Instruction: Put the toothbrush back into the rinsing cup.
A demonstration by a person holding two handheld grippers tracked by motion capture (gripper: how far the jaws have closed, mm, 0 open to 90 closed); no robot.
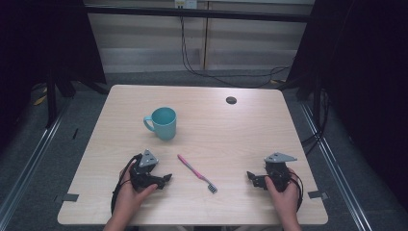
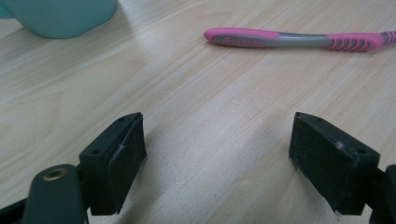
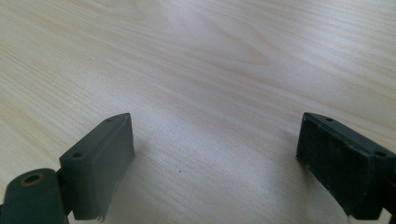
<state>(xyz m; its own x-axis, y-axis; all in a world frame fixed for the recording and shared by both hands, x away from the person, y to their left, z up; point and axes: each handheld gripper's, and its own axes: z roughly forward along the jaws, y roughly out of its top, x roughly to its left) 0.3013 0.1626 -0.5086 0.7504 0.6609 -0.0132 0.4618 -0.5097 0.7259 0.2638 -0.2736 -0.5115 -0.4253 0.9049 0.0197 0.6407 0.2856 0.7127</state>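
Observation:
A pink and grey toothbrush (image 1: 196, 173) lies flat on the wooden table (image 1: 226, 134), bristle end toward the front edge. Behind it to the left stands a teal mug (image 1: 162, 123) with its handle pointing left. My left gripper (image 1: 166, 179) rests on the table left of the toothbrush, open and holding nothing. In the left gripper view the toothbrush (image 2: 299, 39) lies ahead of the spread jaws and the mug (image 2: 60, 16) is at the upper left. My right gripper (image 1: 251, 177) sits right of the toothbrush, open, with bare wood between its jaws in the right gripper view (image 3: 215, 158).
A dark round cable hole (image 1: 231, 100) sits near the table's far edge. Black frame posts stand at both sides and cables hang behind the table. Grey floor surrounds it.

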